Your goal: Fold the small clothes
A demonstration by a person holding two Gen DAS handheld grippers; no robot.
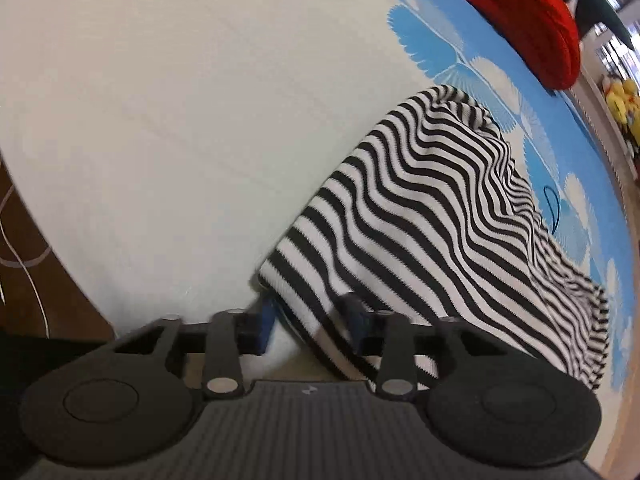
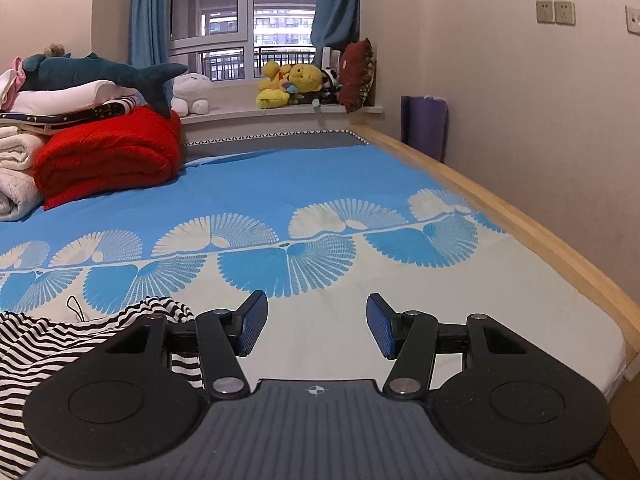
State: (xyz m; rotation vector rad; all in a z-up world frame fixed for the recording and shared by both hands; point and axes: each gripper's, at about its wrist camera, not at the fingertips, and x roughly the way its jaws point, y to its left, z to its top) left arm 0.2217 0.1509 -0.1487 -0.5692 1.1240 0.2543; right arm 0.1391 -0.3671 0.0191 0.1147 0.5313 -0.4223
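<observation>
A black-and-white striped garment (image 1: 440,216) lies rumpled on the bed sheet (image 1: 180,100). My left gripper (image 1: 312,320) is at its near corner, jaws spread wide, with the cloth edge lying between the blue pads; it does not pinch the cloth. In the right wrist view the same striped garment (image 2: 60,344) lies at the lower left, beside and partly behind the left finger. My right gripper (image 2: 316,328) is open and empty, just above the pale part of the sheet (image 2: 440,280).
A folded red blanket (image 2: 108,156) and a stack of bedding with a plush shark (image 2: 104,76) sit at the far left of the bed. Plush toys (image 2: 296,84) line the windowsill. A wooden bed rail (image 2: 520,220) runs along the right. Brown floor (image 1: 36,272) lies left.
</observation>
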